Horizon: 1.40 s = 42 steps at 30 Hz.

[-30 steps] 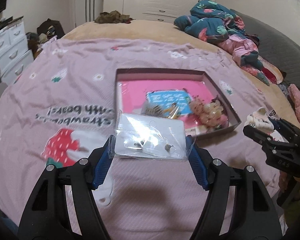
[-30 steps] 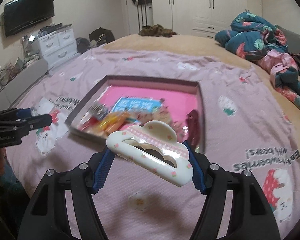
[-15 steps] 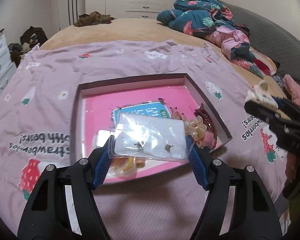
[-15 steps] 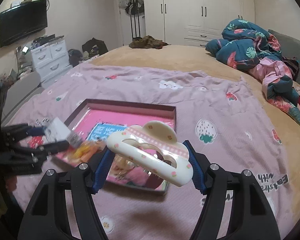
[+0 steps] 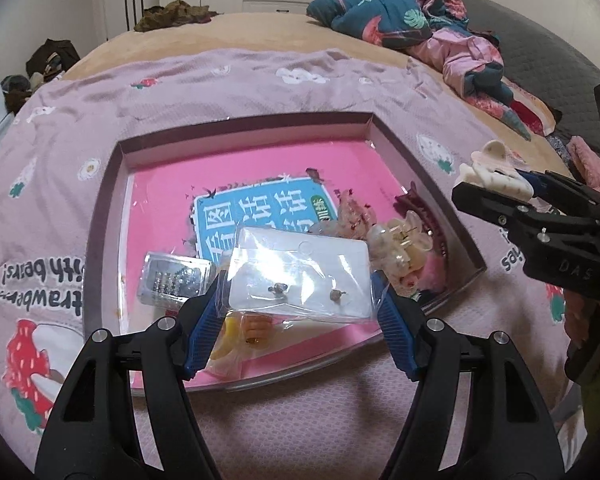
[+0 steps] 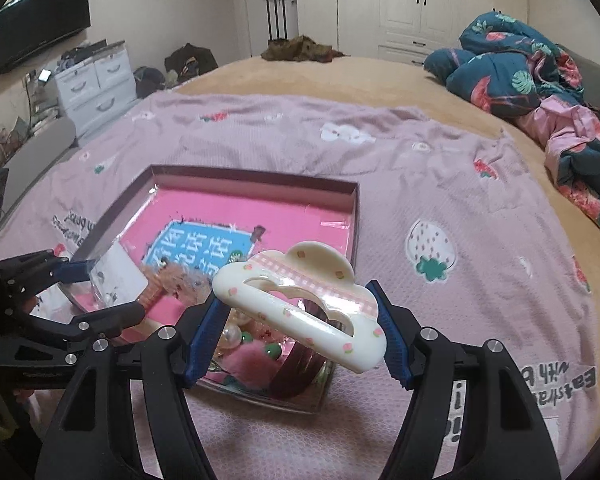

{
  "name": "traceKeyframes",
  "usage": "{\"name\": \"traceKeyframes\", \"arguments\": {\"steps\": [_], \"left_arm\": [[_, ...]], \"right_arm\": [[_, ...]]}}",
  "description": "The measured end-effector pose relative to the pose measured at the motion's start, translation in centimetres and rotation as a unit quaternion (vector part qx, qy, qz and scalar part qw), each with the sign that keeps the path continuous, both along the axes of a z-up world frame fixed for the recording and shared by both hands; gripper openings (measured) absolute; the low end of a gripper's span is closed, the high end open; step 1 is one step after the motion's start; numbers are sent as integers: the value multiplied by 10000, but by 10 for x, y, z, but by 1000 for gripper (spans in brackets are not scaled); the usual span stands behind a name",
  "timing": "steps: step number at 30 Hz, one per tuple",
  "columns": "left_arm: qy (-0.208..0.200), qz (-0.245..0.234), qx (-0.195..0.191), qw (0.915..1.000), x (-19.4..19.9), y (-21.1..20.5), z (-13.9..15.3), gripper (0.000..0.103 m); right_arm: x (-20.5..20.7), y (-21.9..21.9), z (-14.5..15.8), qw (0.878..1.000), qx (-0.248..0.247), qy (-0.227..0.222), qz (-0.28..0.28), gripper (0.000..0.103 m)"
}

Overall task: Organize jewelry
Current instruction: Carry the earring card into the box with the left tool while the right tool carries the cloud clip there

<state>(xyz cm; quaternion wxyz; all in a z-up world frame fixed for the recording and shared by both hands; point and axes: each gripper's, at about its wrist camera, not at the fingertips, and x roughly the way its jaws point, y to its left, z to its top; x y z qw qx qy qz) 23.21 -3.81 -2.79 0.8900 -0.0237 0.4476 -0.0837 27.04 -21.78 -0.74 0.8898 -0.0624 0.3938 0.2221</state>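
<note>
Now both grippers have come over the shallow pink-lined box: left gripper fingers clamp the clear-bagged white earring card, right gripper fingers clamp the cream cloud-shaped plastic hair claw, ready to drop.

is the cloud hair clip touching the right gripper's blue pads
Touching. The right wrist view shows the cloud hair clip wedged between both blue pads of the right gripper, lifted above the box.

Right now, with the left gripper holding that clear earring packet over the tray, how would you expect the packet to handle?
The earring packet probably stays fairly stiff: its white card spans flat between the left gripper fingers without sagging. It looks light, being thin card with two tiny earrings. The glossy plastic sleeve may be slippery, and its loose edges crumple at the pads, so it could slide if tilted.
</note>
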Motion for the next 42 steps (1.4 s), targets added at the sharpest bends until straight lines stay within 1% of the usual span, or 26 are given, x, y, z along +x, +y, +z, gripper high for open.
{"name": "traceKeyframes", "arguments": {"steps": [8, 15, 20, 28, 33, 36, 39, 42], "left_arm": [[95, 2, 28, 10000, 1, 4, -9, 62], [62, 122, 50, 9999, 6, 13, -8, 62], [54, 191, 91, 9998, 17, 19, -7, 62], [163, 189, 147, 9996, 35, 16, -13, 62], [178, 161, 136, 9996, 38, 13, -14, 62], [179, 137, 160, 9996, 38, 10, -15, 62], [186, 132, 174, 9996, 37, 9, -15, 62], [182, 132, 173, 9996, 38, 9, -15, 62]], "right_arm": [[7, 9, -19, 9998, -16, 208, 31, 67], [7, 15, -18, 9997, 26, 196, 143, 67], [1, 13, -19, 9996, 50, 218, 170, 67], [-13, 12, -31, 9990, 112, 373, 197, 67], [-24, 14, -40, 9984, 103, 460, 325, 67], [-29, 16, -41, 9986, 47, 378, 355, 68], [-30, 17, -42, 9983, 104, 433, 387, 68], [-37, 24, -43, 9979, 15, 377, 519, 68]]}}
